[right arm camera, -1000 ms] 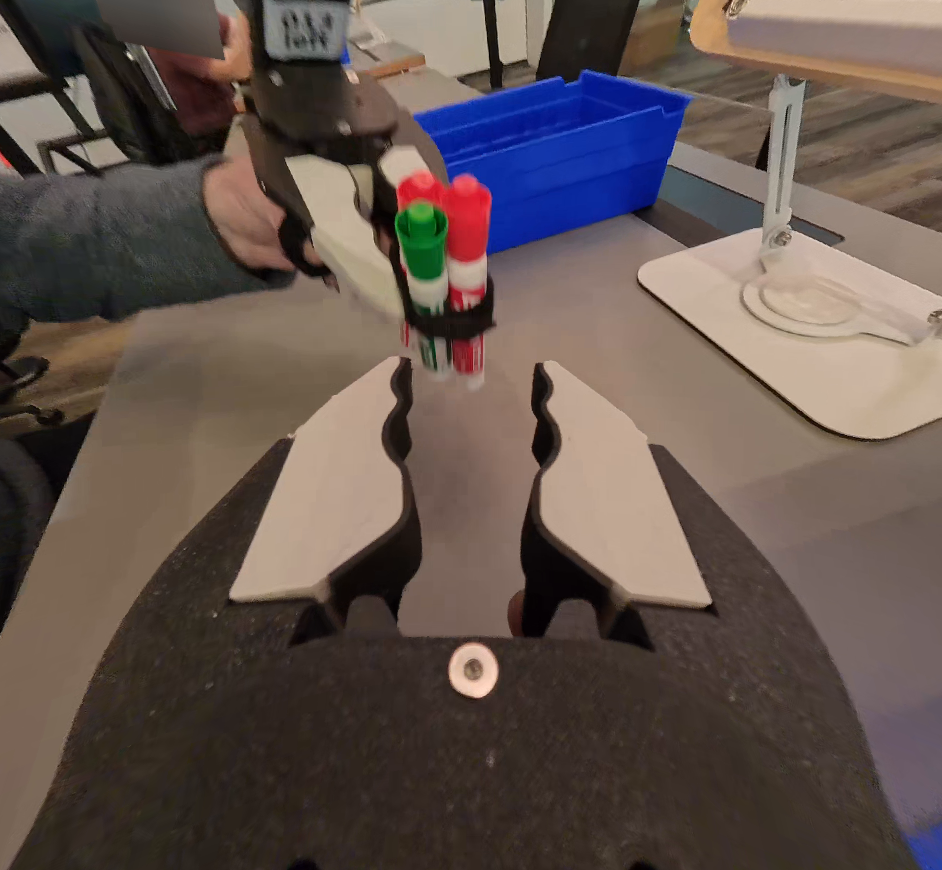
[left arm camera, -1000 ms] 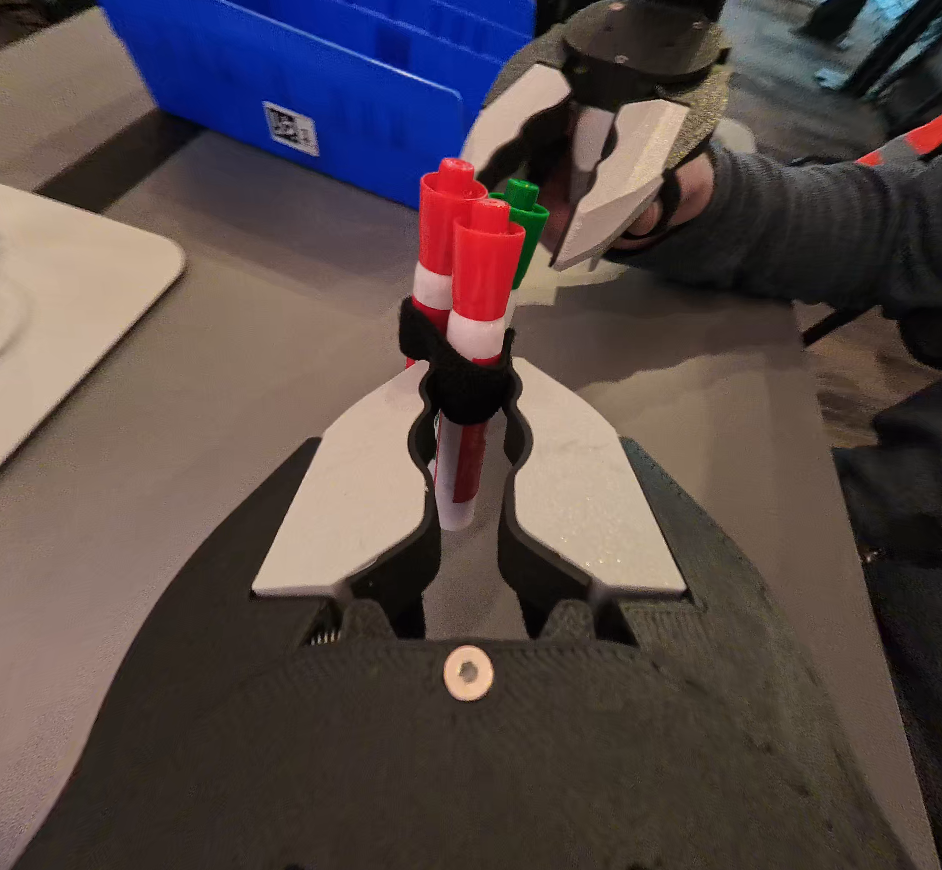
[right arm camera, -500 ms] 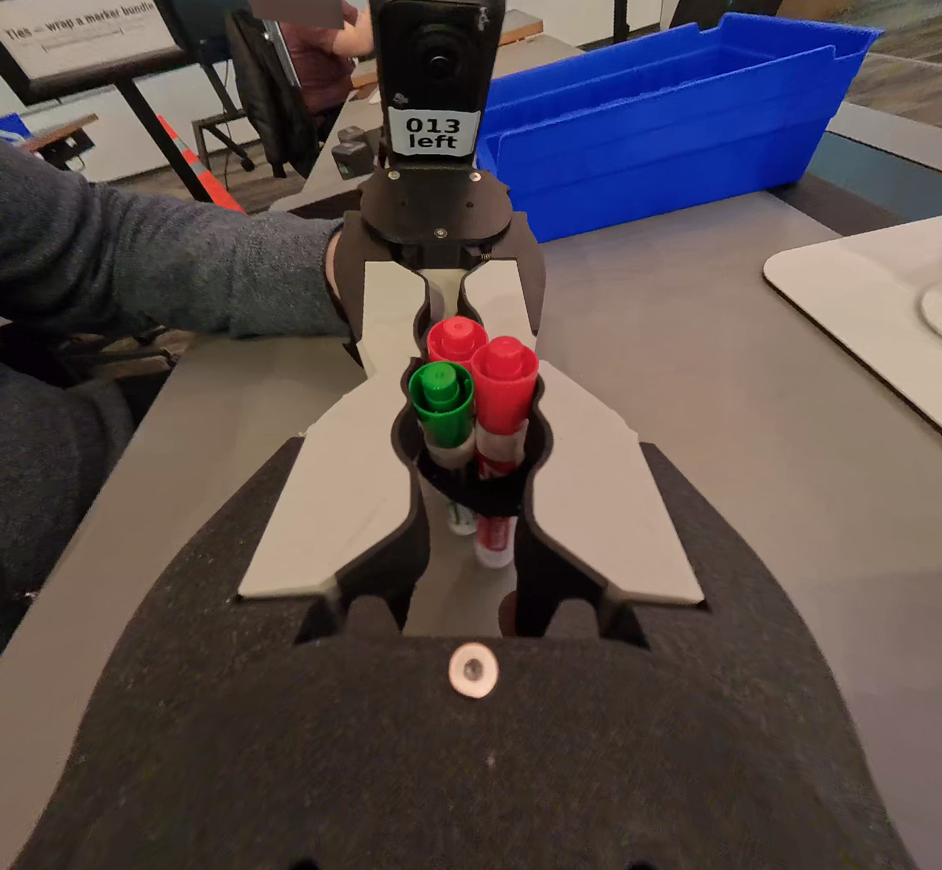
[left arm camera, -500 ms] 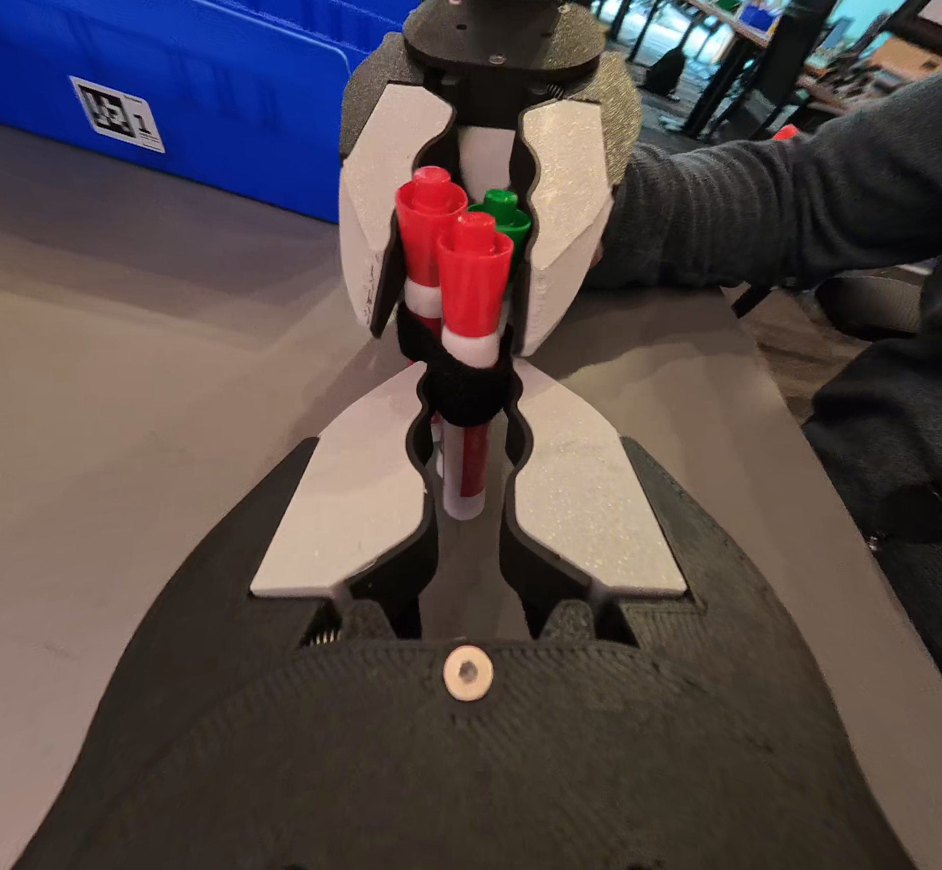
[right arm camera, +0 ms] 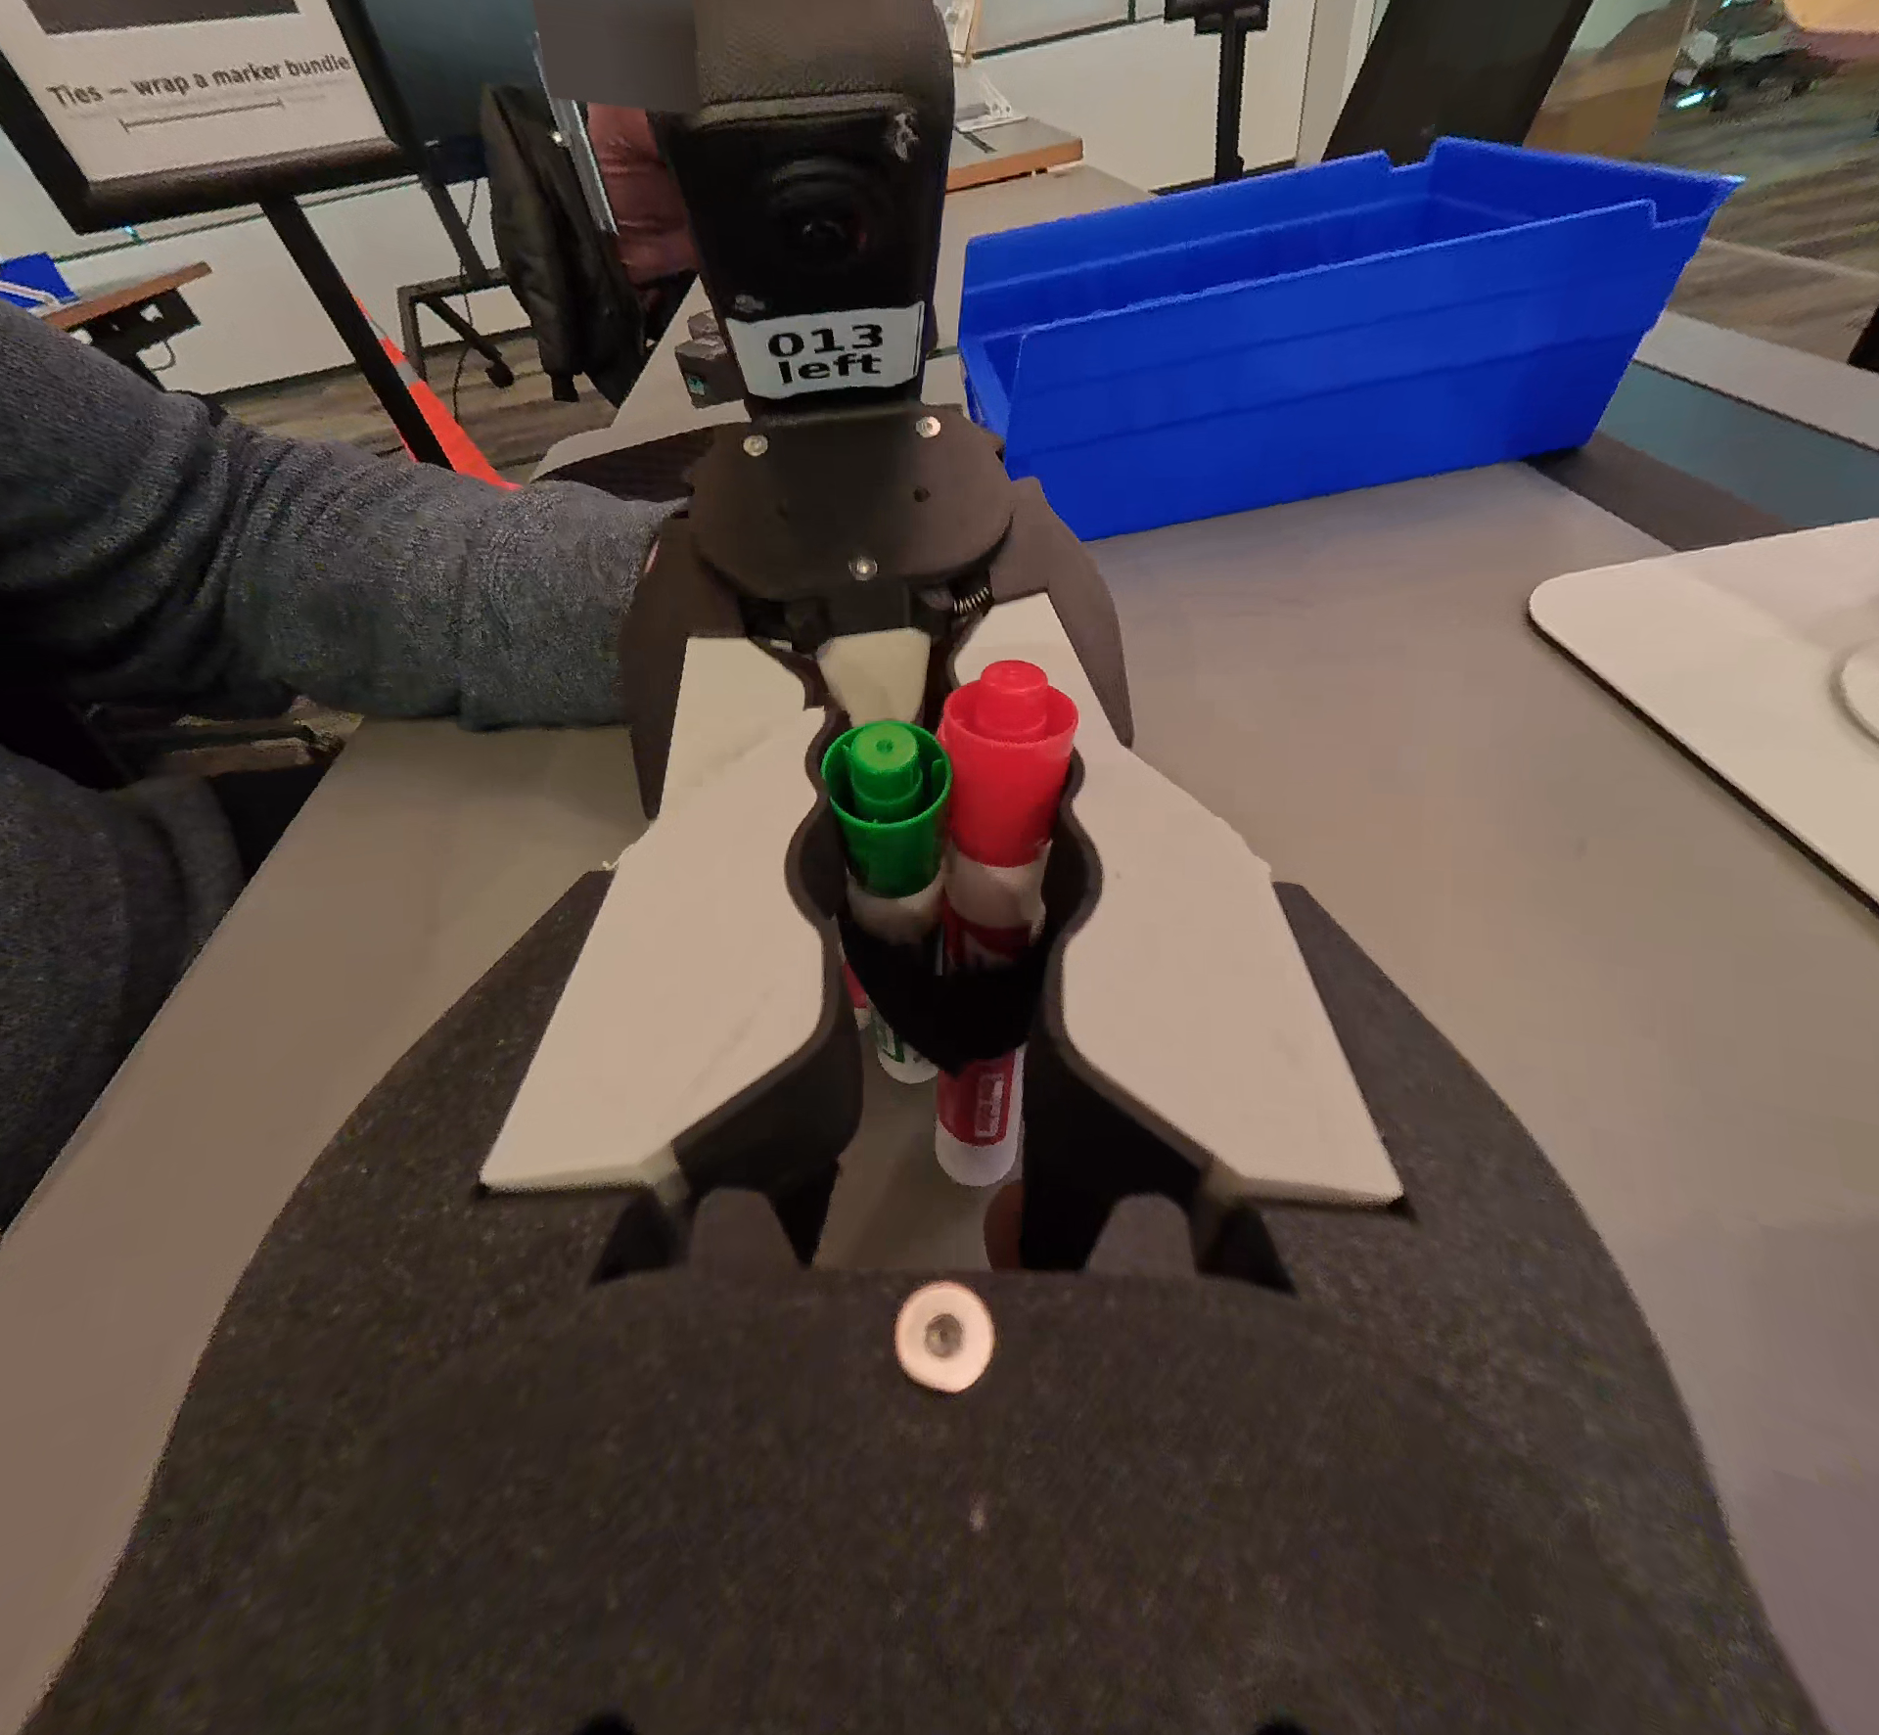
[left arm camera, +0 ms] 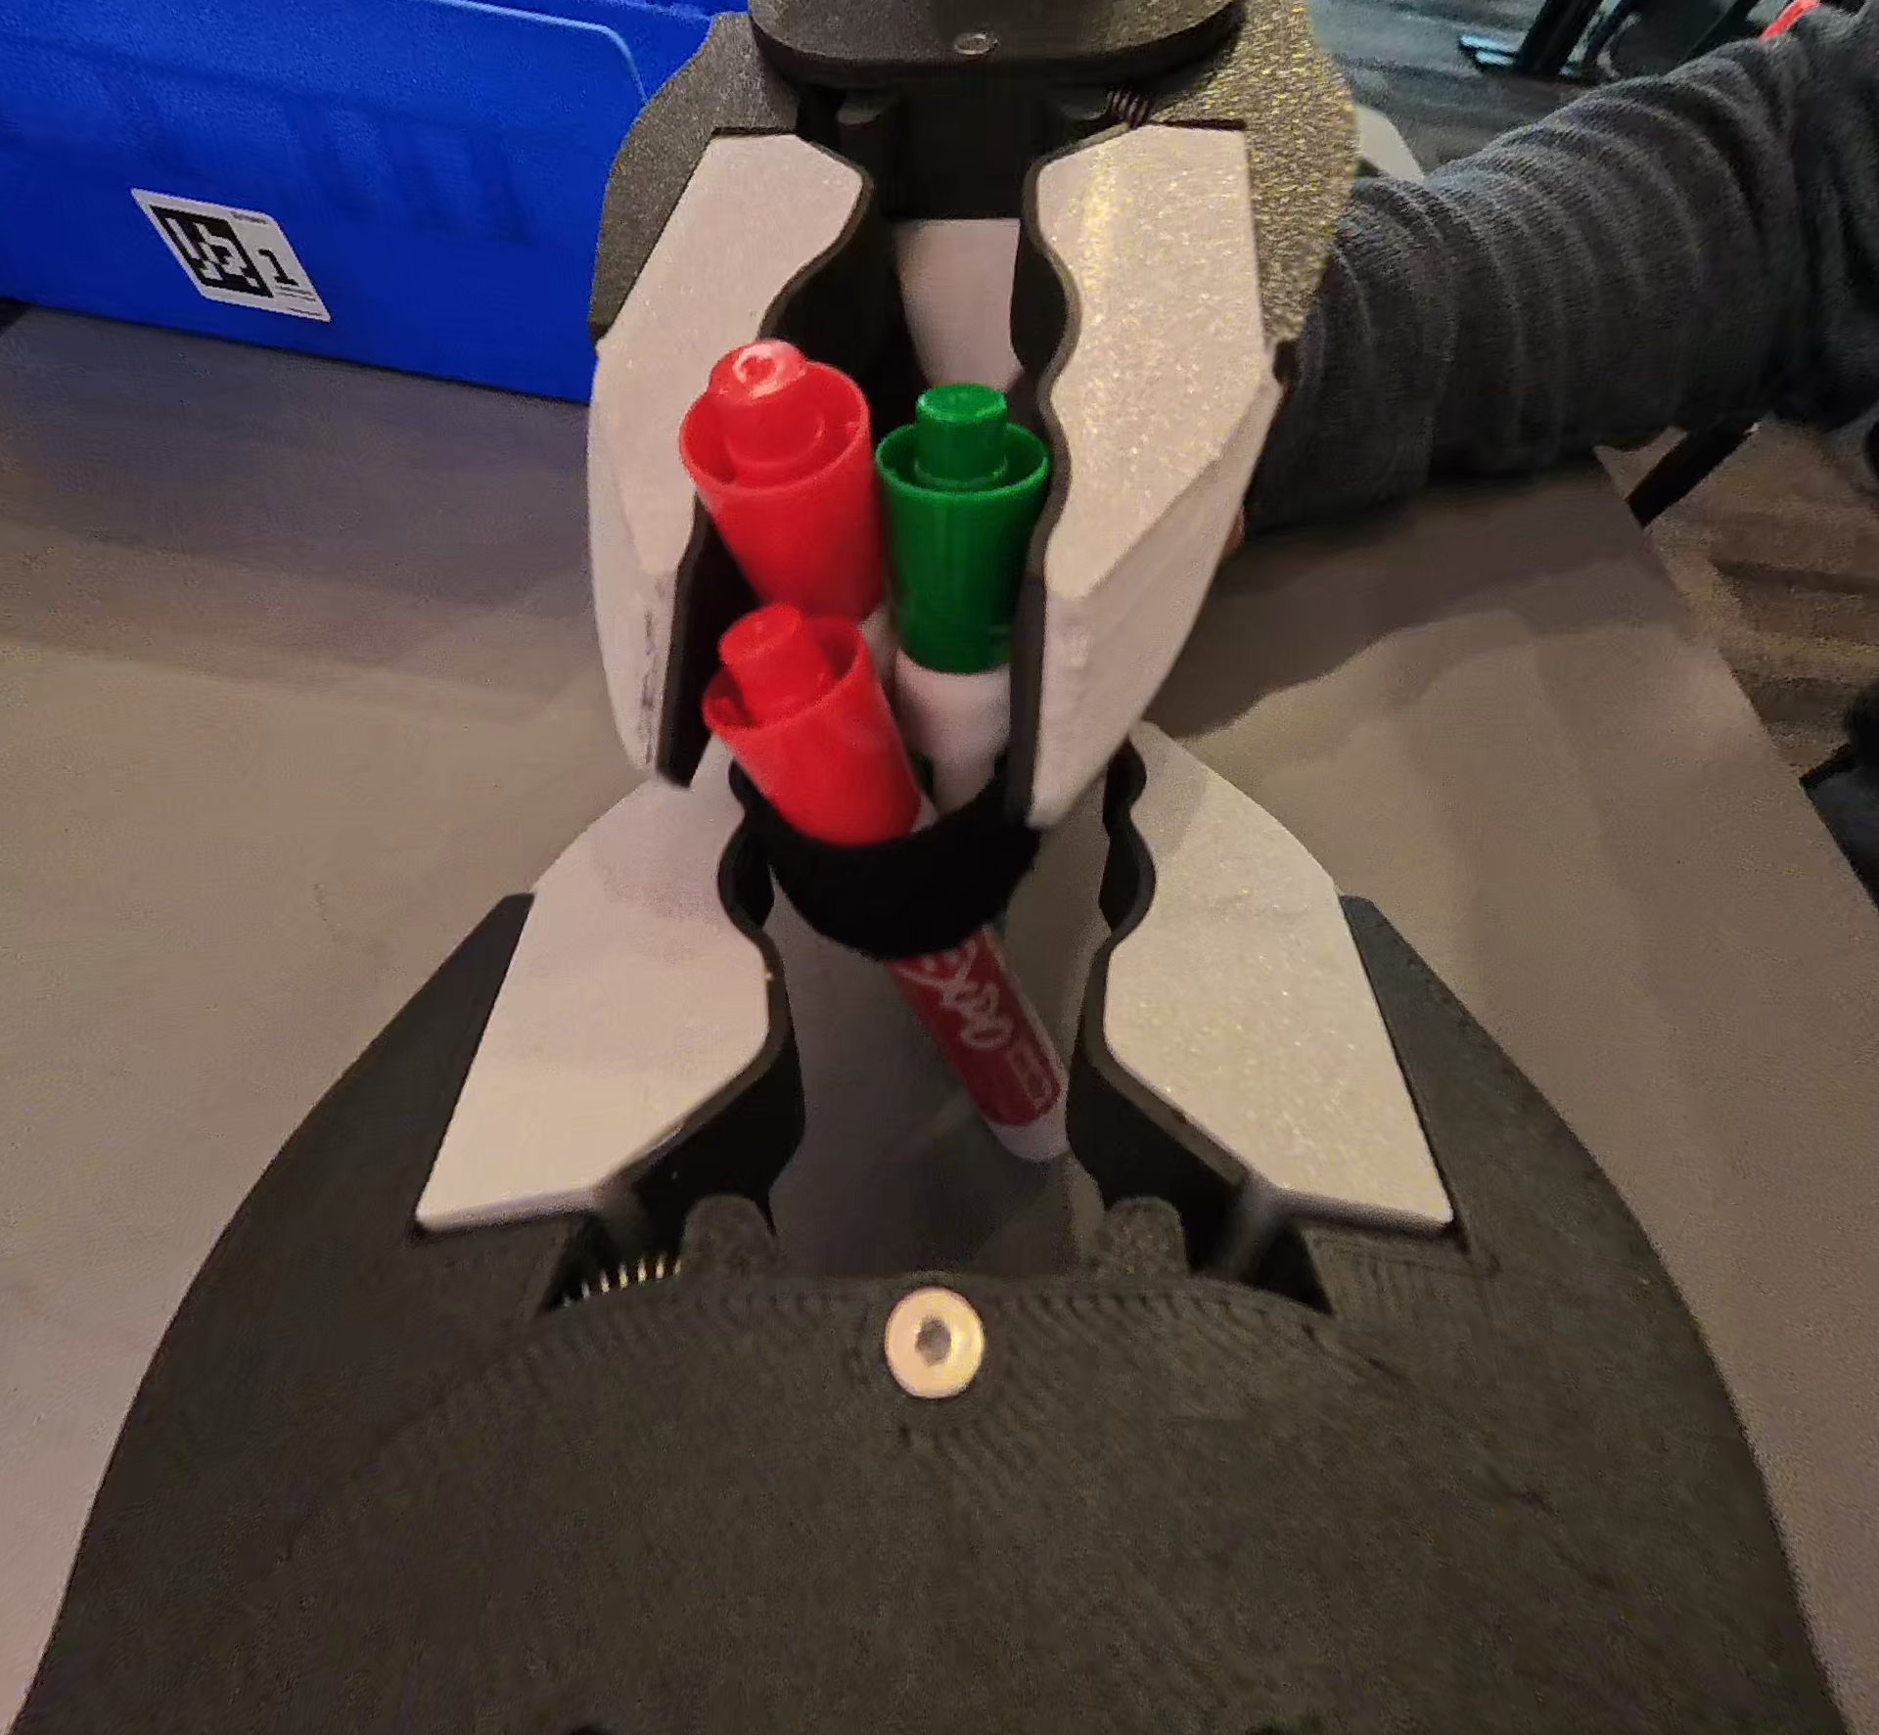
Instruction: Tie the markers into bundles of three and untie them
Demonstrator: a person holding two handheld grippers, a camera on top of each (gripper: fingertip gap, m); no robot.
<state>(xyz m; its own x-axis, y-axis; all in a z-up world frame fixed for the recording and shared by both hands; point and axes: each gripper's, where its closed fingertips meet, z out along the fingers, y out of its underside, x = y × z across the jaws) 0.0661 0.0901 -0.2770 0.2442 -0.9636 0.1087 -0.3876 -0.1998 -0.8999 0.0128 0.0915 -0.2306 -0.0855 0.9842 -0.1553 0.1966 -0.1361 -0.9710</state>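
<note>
A bundle of two red markers (left arm camera: 783, 466) and one green marker (left arm camera: 961, 527), bound by a black strap (left arm camera: 895, 883), stands upright above the grey table. My right gripper (left arm camera: 864, 771) faces me in the left wrist view and is shut on the bundle just above the strap. In the right wrist view the right gripper (right arm camera: 941, 832) clamps the bundle (right arm camera: 1002, 771) at the strap. My left gripper (left arm camera: 920, 802) is open, its fingers apart on both sides of the strap, and the bundle leans to the right between them. One left finger (right arm camera: 732, 731) shows behind the bundle.
A blue bin (right arm camera: 1322, 365) stands at the far side of the table and also shows in the left wrist view (left arm camera: 305, 110). A white base plate (right arm camera: 1729, 670) lies at the right. A person's grey sleeves (right arm camera: 305, 568) reach in from the sides. Spacing between my two grippers at the tips: around 6 centimetres.
The right gripper moved in from behind and shut on the bundle. The left gripper's fingers have since spread apart, and the bundle now tilts.
</note>
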